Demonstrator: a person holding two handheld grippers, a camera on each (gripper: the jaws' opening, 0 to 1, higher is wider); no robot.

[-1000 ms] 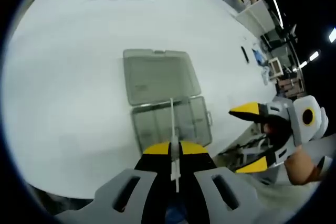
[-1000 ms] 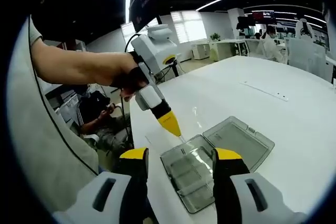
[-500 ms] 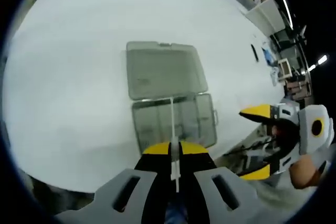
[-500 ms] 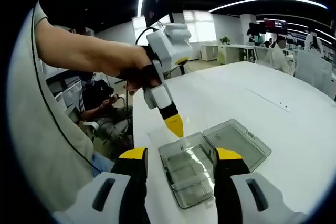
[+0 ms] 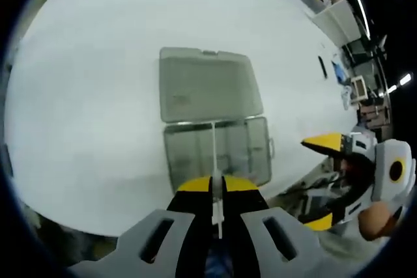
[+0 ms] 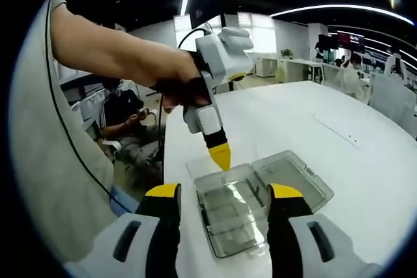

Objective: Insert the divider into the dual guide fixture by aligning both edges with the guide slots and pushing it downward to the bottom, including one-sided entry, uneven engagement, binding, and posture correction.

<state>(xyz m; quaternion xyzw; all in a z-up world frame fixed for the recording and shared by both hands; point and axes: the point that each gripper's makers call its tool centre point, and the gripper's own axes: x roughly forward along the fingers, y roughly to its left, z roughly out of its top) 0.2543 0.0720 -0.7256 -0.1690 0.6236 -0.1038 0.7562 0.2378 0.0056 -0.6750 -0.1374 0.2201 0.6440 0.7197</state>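
A clear plastic box lies open on the white table, its base (image 5: 218,154) nearer me and its flat lid (image 5: 205,83) hinged beyond. My left gripper (image 5: 216,181) is shut on a thin white divider (image 5: 214,148), seen edge-on, whose far end hangs over the base. In the right gripper view the left gripper (image 6: 220,156) points its yellow tip down just above the base (image 6: 231,216), with the lid (image 6: 293,174) to the right. My right gripper (image 6: 223,193) stands open on the near side of the box, holding nothing. It also appears at the table's edge (image 5: 324,182).
The white table (image 5: 98,63) is wide and bare around the box; a small dark object (image 5: 322,66) lies far right. A seated person (image 6: 127,118) is beyond the table's left edge. A sleeve and forearm (image 6: 111,56) cross the left side.
The left gripper with the divider has moved across to hang over the box base. The right gripper has drifted slightly lower and farther right in the left gripper view.
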